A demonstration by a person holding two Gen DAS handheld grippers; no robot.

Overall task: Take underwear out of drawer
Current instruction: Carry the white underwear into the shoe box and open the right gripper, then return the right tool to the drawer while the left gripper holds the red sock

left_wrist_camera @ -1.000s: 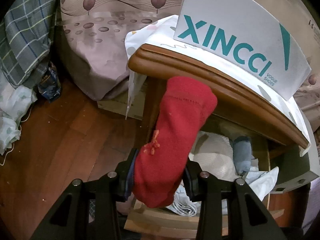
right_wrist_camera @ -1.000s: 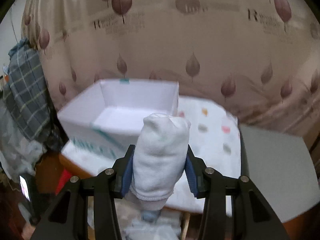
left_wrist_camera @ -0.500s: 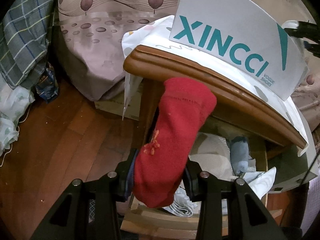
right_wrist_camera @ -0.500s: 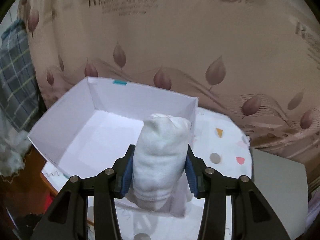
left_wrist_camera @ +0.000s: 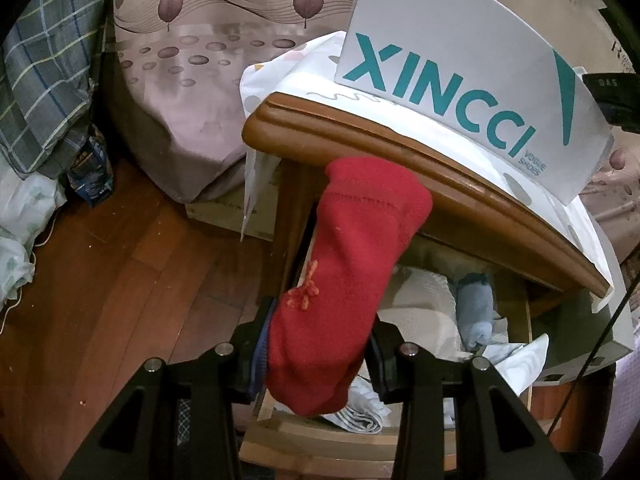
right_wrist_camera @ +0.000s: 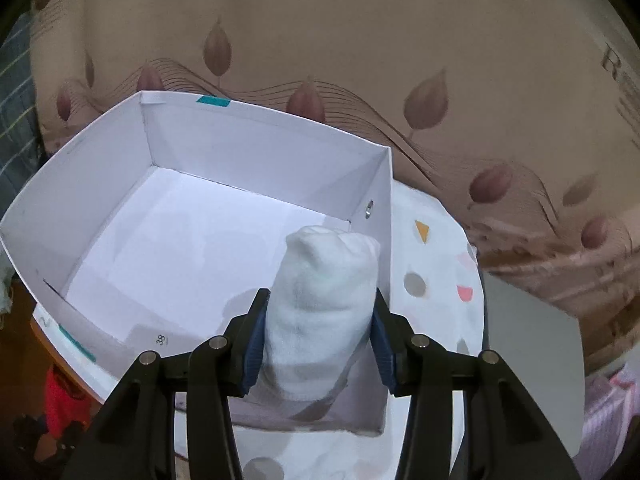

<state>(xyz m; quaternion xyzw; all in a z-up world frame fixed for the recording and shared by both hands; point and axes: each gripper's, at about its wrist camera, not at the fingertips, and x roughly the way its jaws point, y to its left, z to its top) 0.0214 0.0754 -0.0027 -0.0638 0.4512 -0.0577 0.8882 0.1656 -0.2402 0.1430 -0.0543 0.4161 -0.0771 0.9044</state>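
- Reads "XINCCI VOGUE SHOES" in teal on the white shoebox (left_wrist_camera: pixel 460 64); inside the near wall, "38".
- Left gripper (left_wrist_camera: pixel 316 356): clamped on a red roll (left_wrist_camera: pixel 352 264) above the open drawer (left_wrist_camera: pixel 424 312), a blue-grey roll (left_wrist_camera: pixel 474 308) inside.
- Right gripper (right_wrist_camera: pixel 318 336): clamped on a white roll (right_wrist_camera: pixel 324 296) over the box's right end.
- Only in the right view: the box's empty inside; drawer hidden there.

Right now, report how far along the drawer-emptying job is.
Done: two rolls are out of the drawer. In hand: the right claw grips a white roll over the empty shoebox; the left claw grips a red roll. Left: a blue-grey roll and white fabric remain inside.
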